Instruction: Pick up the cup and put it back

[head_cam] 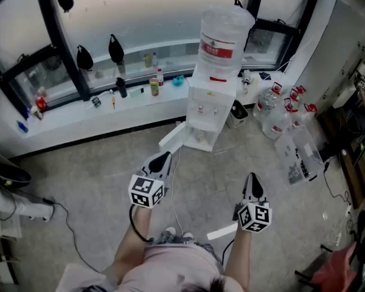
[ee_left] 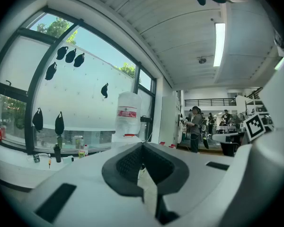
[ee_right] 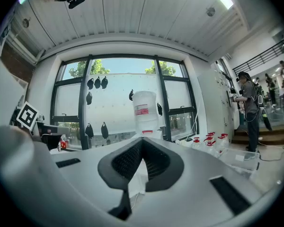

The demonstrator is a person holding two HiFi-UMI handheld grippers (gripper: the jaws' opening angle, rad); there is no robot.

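No cup can be made out in any view; if one is kept at the water dispenser (head_cam: 208, 111), it is too small to be told. The dispenser is faced by both tools, so the reach for the cup is judged not yet begun. The left gripper (head_cam: 163, 158) and right gripper (head_cam: 252, 179) are held level, each with jaws pressed together on nothing. A red-and-white label (head_cam: 216, 48) is borne by the bottle (head_cam: 226, 20), but its print cannot be read.
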